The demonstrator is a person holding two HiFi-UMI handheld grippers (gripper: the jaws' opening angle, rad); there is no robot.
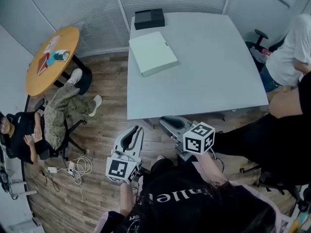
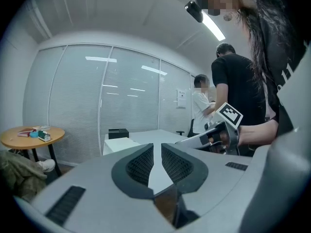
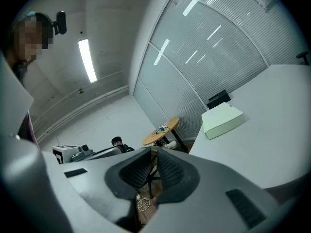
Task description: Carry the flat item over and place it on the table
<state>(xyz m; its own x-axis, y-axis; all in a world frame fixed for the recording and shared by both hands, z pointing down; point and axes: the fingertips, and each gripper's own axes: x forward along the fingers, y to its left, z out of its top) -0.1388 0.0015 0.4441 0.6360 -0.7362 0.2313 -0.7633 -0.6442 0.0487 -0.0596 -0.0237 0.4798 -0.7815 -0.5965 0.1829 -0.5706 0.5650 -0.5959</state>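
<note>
The flat item, a pale green box (image 1: 153, 52), lies on the grey table (image 1: 209, 76) near its far left corner, apart from both grippers. It also shows in the left gripper view (image 2: 118, 143) and in the right gripper view (image 3: 222, 120). My left gripper (image 1: 138, 128) hangs over the wooden floor just short of the table's near edge, its jaws shut and empty (image 2: 157, 145). My right gripper (image 1: 163, 121) is beside it at the table's near edge, also shut with nothing between its pads (image 3: 153, 152).
A black box (image 1: 149, 18) sits at the table's far edge behind the green one. A round wooden table (image 1: 51, 62) with small items stands at the left, with a seated person (image 1: 29, 132) and floor cables (image 1: 80, 168) nearby. Two people (image 1: 286, 57) are at the table's right side.
</note>
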